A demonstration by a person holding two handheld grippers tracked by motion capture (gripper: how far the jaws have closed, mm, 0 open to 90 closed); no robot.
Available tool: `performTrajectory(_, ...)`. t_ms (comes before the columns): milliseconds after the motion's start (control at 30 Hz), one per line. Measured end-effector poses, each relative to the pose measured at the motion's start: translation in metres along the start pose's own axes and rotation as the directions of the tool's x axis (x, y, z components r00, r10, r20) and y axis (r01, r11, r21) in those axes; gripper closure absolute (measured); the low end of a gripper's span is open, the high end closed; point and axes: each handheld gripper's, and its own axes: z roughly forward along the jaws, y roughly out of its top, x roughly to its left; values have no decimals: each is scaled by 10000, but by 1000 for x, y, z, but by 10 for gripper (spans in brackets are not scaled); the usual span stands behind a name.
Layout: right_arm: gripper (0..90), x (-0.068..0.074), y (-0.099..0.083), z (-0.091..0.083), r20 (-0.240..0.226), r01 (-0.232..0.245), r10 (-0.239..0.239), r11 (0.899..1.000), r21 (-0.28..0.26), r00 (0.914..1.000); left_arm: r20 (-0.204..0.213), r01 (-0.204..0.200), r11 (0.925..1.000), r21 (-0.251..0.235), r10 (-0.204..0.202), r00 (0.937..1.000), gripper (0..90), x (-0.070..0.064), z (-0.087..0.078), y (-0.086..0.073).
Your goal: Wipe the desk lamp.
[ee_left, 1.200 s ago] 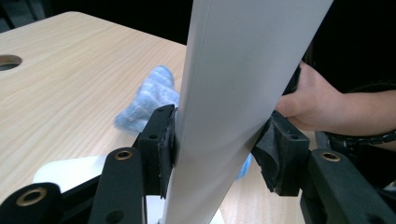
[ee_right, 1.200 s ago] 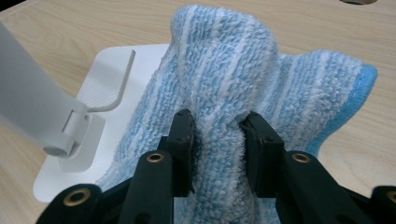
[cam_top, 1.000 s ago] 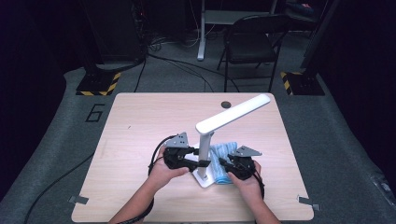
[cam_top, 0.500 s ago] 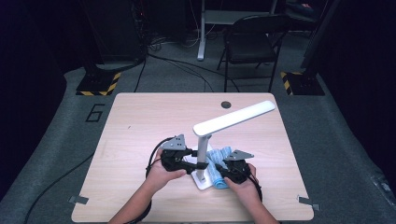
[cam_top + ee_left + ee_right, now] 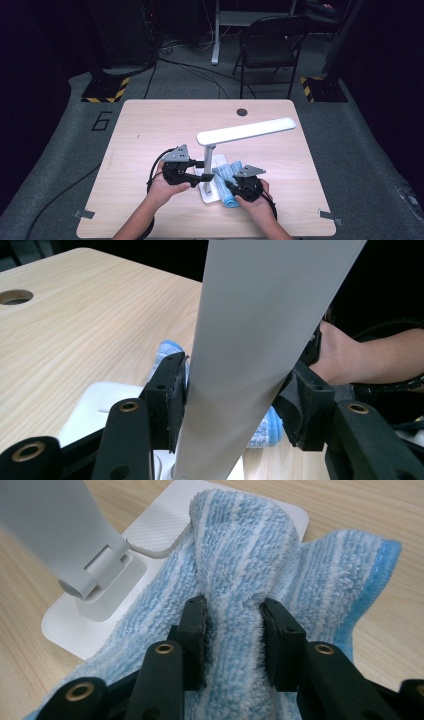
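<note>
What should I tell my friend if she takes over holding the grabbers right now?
Left gripper: shut on the lamp post, steadying it.
Right gripper: shut on a bunched fold of the blue cloth.
The lamp's white base sits on the table; the cloth lies partly over the base, beside the post's hinge.
Done: lamp held, cloth on the base.
Left, probably: wipe the rest of the base and the post, keeping the lamp steady.
</note>
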Motion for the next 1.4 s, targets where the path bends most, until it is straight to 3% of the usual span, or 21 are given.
performTrajectory(167,657,2,0,0,-2,96,-96,9999,-32,10000,-87,40,10000,36,-39,10000,486,-1,-1,-1)
performTrajectory(433,663,1,1,-3,-16,51,-51,10000,54,10000,-10,-222,9998,-14,222,9998,498,-1,1,0)
performTrajectory(833,661,-5,4,-10,88,-317,323,9977,-604,9994,543,-696,9976,65,691,9961,504,-1,17,8)
performTrajectory(1033,651,-8,5,-14,62,-511,520,9936,-1012,9986,812,-686,9975,-187,699,9942,502,1,29,10)
performTrajectory(1100,633,-8,4,-11,58,-461,467,9959,-774,9989,812,-571,9981,-221,587,9950,499,2,31,11)
performTrajectory(1267,489,-9,2,-7,137,-638,644,9971,-426,9978,618,-283,9996,-79,287,9977,486,0,30,12)
performTrajectory(1400,428,-8,1,-6,244,-668,675,9974,-259,9974,372,-368,9992,133,363,9986,476,-3,28,14)
